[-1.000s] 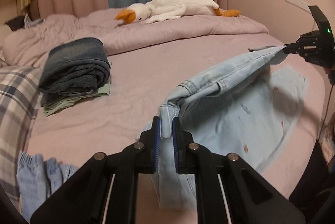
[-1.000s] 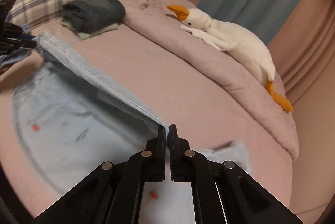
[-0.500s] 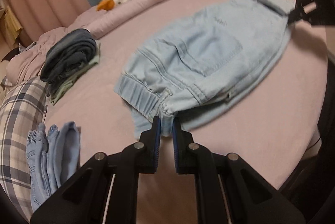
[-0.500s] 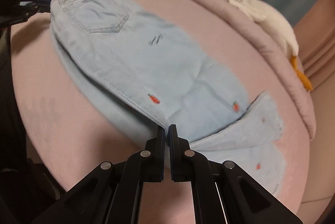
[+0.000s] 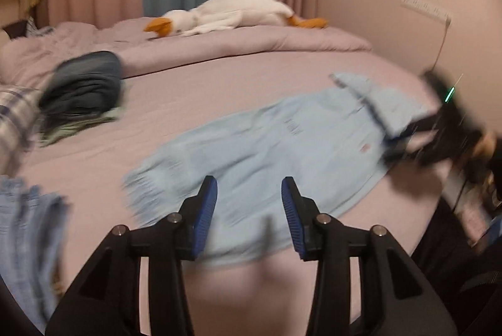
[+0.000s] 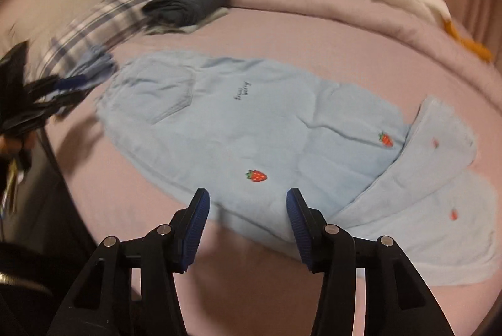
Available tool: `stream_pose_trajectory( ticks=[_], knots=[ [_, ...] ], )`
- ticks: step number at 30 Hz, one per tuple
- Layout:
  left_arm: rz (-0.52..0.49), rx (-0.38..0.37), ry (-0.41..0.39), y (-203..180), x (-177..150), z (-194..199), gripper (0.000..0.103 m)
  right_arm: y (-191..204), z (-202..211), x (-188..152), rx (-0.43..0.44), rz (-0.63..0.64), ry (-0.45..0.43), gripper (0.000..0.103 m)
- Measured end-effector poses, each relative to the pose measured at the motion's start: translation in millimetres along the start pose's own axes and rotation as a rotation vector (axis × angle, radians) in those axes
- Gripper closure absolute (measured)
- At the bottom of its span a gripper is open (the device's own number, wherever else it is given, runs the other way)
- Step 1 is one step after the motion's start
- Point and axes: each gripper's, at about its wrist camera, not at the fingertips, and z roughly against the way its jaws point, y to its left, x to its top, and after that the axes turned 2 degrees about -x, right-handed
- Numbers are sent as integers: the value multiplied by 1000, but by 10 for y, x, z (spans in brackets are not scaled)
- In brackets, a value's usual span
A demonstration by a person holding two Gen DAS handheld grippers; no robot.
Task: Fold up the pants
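1. While its jaws are opening, the left claw (image 5: 249, 204) stands over the near edge of the pale blue pants (image 5: 266, 154) with nothing pressed between its blue pads; the cloth lies flat beneath them.
2. The right claw (image 6: 248, 215) is opening too, its pads apart above the pants' near edge and gripping nothing.
3. The pants (image 6: 251, 128) lie spread on the pink bed (image 6: 298, 40), doubled lengthwise, with one leg end turned back over itself at the right of the right wrist view.
4. Only the right wrist view is sharp enough to show a back pocket, small lettering and red strawberries on the denim; the left wrist view is smeared by blur.
5. The left view alone shows a second blue garment (image 5: 28, 229) at its left edge.
6. Farther off, both views show a stack of folded dark clothes (image 6: 191, 3) beside a plaid pillow (image 6: 94, 25), and a white goose toy (image 5: 232, 12) on the rumpled quilt.
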Motion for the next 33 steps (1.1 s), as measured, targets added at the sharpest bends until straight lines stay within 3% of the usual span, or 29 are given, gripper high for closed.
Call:
stream_pose_trajectory(
  ticks=[3,5,7,10,12,15,21,23,24,25,28,33],
  knots=[
    [27,-40,42,-237,104,-349,61,29,-389,-96,-51,-22,141,53],
    [46,-69,77,-355,150,-555,61,39,-375,-90,-47,-20,122,53],
    [57,-97,121,-449,149,-729,61,-65,-258,-29,13,-65,99,53],
    [26,-76,241,-568,43,-1014,60,-429,2,115,38,-189,-5,53],
    [-1,-62,282,-618,-65,-1118,59,-836,91,256,-59,-306,-42,53],
    [20,-86,255,-601,-76,-1114,56,-1377,-27,512,-299,-422,8,53],
    [120,-135,251,-510,-51,-1113,56,-1752,-672,979,-412,-473,143,53],
    [112,-135,250,-542,-75,-1091,56,-1771,-893,1029,-512,-442,221,64],
    [107,-135,250,-556,-74,-1092,56,-1764,-928,1015,-528,-425,234,88],
    [104,-135,251,-530,-57,-1090,56,-1763,-922,999,-517,-420,231,93],
    [111,-139,252,-509,-54,-1093,56,-1818,-561,848,-485,-476,130,99],
    [128,-140,251,-473,-58,-1073,56,-1965,598,178,-362,-744,-189,99]
  ],
)
